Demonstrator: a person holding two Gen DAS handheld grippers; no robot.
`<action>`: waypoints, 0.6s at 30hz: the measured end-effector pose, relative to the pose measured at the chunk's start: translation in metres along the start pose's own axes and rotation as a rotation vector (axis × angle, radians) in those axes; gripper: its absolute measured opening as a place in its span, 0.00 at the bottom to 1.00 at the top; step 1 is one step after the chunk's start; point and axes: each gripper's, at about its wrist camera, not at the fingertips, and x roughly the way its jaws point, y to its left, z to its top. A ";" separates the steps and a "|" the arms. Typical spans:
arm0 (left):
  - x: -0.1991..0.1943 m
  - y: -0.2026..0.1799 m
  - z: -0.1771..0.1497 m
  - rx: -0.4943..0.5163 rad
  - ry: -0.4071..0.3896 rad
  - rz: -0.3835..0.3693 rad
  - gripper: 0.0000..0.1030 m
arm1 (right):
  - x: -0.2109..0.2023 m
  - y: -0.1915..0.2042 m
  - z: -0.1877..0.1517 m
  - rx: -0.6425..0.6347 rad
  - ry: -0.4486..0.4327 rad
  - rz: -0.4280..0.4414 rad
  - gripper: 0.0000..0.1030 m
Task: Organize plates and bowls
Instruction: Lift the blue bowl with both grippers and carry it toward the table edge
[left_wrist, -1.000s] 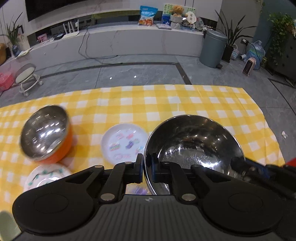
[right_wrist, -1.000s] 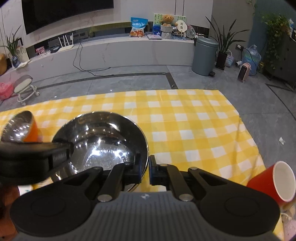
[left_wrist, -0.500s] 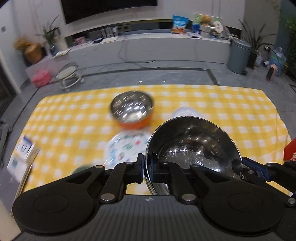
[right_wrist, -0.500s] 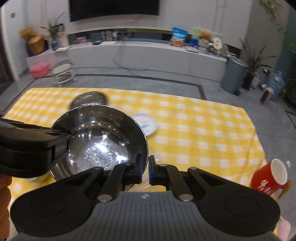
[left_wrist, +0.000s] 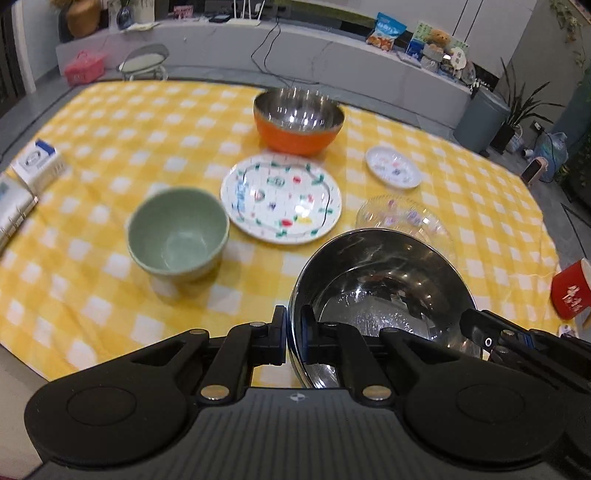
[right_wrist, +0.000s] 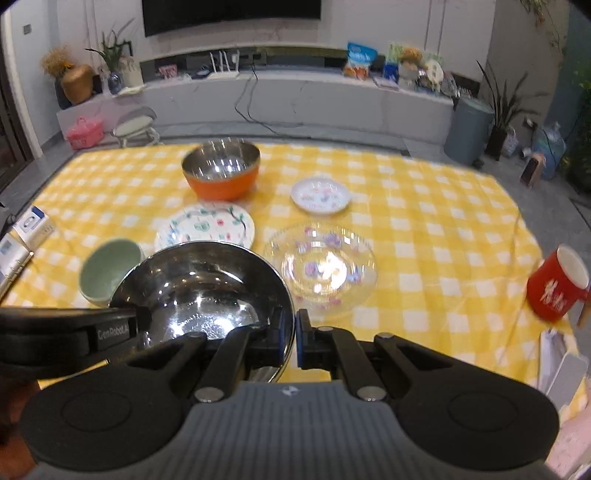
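Left wrist view: the left gripper (left_wrist: 293, 332) is clamped on the steel bowl's (left_wrist: 384, 280) near rim, the right gripper (right_wrist: 295, 338) on the opposite rim, carrying it above the cloth (left_wrist: 110, 147). Uneven pull could twist it loose onto the glass plate (right_wrist: 325, 266) beneath.

Light: dim, indoor, from above.
Glare: bright spots inside steel bowl (right_wrist: 201, 291).
Blur: slight motion smear.
Edges: fisheye-bent.

I see a red mug (right_wrist: 557, 286) at right edge of yellow-checked cloth (right_wrist: 424, 236); grey bin (right_wrist: 467, 129), pink basket (right_wrist: 84, 127) + stool (right_wrist: 133, 125) on floor behind.
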 end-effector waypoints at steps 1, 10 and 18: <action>0.005 0.000 -0.002 0.007 0.007 0.002 0.07 | 0.004 -0.002 -0.001 0.004 0.004 -0.001 0.03; 0.028 0.012 -0.016 0.025 -0.001 0.016 0.07 | 0.037 -0.012 -0.014 0.053 0.029 0.061 0.03; 0.039 0.016 -0.015 0.035 -0.010 0.040 0.07 | 0.043 -0.010 -0.019 0.070 0.013 0.124 0.12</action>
